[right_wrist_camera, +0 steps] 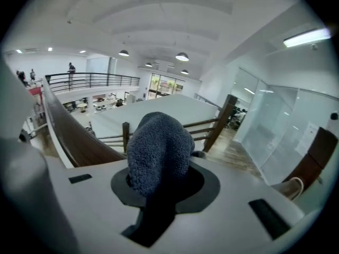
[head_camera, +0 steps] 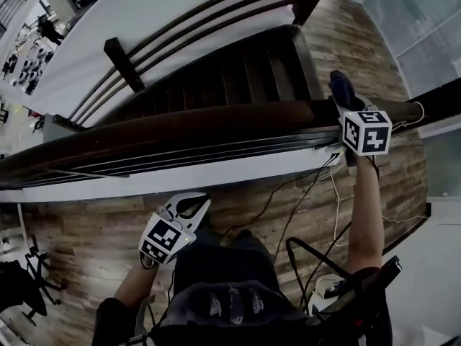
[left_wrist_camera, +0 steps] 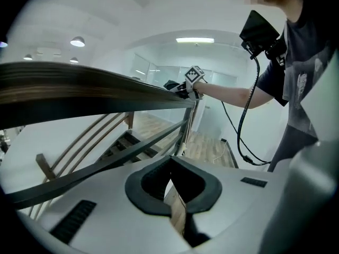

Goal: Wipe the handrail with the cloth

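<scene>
The dark wooden handrail runs across the head view from low left to upper right. My right gripper rests at its right end, shut on a dark blue terry cloth that lies on top of the rail. In the right gripper view the cloth bulges up out of the jaws and hides the fingertips of the right gripper; the handrail curves away to the left. My left gripper hangs below the rail over the wood floor, shut and empty. The left gripper looks up under the handrail.
Beyond the rail a dark staircase descends, with a second railing on its far side. Black and white cables trail over the wood floor by my feet. A glass wall stands at right, a chair base at lower left.
</scene>
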Action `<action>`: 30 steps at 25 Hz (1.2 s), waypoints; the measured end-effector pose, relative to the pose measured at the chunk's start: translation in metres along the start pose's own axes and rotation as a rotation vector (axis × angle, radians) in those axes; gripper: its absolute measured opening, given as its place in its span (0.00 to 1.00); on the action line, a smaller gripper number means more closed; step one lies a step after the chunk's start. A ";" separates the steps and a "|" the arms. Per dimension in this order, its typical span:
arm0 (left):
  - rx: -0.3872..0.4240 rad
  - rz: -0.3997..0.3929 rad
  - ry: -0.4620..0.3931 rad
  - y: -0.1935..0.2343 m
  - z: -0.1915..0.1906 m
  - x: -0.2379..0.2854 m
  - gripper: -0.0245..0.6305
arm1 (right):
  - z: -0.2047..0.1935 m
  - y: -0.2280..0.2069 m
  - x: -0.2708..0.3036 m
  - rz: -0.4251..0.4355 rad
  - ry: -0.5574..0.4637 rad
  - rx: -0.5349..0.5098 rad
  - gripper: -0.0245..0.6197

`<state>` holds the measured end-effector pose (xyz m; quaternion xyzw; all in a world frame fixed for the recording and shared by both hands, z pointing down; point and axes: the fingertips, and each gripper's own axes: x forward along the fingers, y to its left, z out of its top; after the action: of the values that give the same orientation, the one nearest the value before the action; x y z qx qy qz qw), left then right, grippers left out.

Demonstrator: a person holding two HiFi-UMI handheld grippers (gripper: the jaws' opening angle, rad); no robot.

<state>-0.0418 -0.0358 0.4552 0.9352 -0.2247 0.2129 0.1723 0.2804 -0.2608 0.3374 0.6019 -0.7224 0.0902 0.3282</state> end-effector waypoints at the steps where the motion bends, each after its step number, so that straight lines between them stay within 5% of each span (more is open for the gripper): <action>1: -0.018 0.032 0.003 0.004 -0.004 -0.015 0.05 | 0.010 0.031 0.000 0.048 -0.003 -0.027 0.16; 5: -0.050 0.136 -0.018 0.006 -0.006 -0.052 0.05 | 0.038 0.115 -0.010 0.173 -0.026 -0.117 0.16; 12: -0.003 0.267 -0.053 -0.005 -0.019 -0.111 0.05 | 0.063 0.191 -0.004 0.231 -0.071 -0.114 0.16; 18: -0.002 0.238 -0.104 0.044 -0.045 -0.175 0.05 | 0.079 0.259 -0.017 0.261 -0.073 0.007 0.16; 24: -0.002 0.062 -0.073 0.105 -0.078 -0.220 0.05 | 0.116 0.370 -0.029 0.263 -0.087 0.042 0.16; 27: -0.009 0.018 -0.030 0.122 -0.099 -0.247 0.05 | 0.137 0.453 -0.038 0.382 -0.092 0.073 0.16; 30: -0.011 0.053 -0.017 0.146 -0.109 -0.270 0.05 | 0.164 0.538 -0.047 0.481 -0.109 0.000 0.16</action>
<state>-0.3673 -0.0192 0.4523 0.9297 -0.2522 0.2080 0.1699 -0.2764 -0.1701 0.3263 0.4166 -0.8616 0.1330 0.2577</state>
